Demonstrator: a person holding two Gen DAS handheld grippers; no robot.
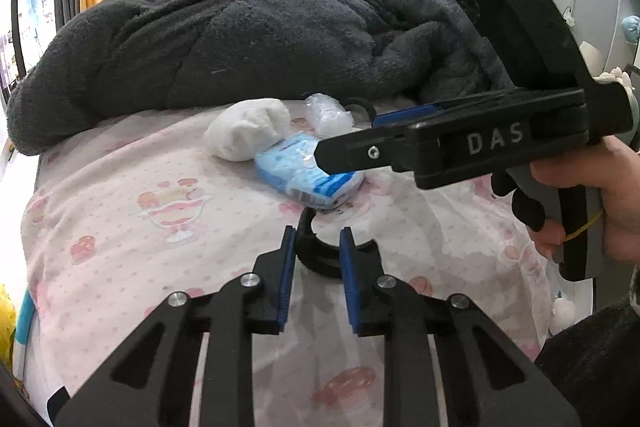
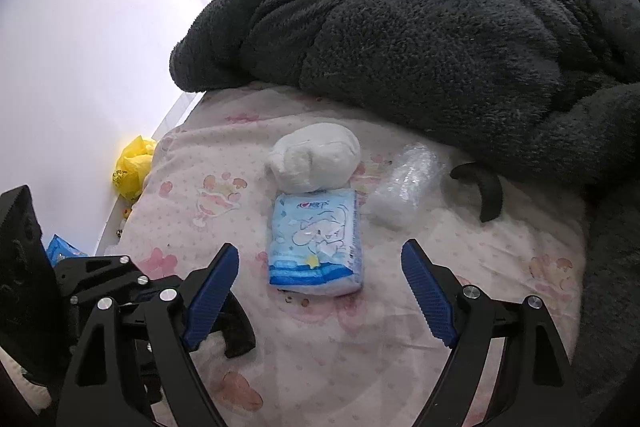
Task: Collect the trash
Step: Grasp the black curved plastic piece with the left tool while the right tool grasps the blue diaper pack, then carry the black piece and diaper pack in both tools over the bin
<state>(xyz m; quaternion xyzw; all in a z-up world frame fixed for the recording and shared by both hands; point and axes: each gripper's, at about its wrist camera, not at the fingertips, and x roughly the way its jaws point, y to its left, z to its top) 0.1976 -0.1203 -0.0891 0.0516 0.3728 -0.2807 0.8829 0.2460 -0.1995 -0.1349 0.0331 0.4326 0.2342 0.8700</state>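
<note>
A blue tissue pack [image 2: 316, 243] lies on the pink bedsheet [image 2: 460, 255], with a white crumpled wad [image 2: 314, 157] just behind it and a clear plastic wrap [image 2: 404, 187] to its right. All three also show in the left wrist view: pack [image 1: 292, 171], wad [image 1: 248, 131], wrap [image 1: 326, 109]. My right gripper [image 2: 320, 287] is open, its blue pads either side of the pack's near end, above it. My left gripper [image 1: 317, 247] is partly open, its pads [image 1: 287, 267] around a black curved piece [image 1: 316, 259] lying on the sheet. I cannot tell if they touch it.
A big dark grey fleece blanket [image 2: 420, 39] is heaped across the back of the bed. Another black curved piece [image 2: 486, 193] lies at the blanket's edge. A yellow bag [image 2: 132, 167] and a blue packet [image 2: 62, 249] lie on the floor left of the bed, by the wall.
</note>
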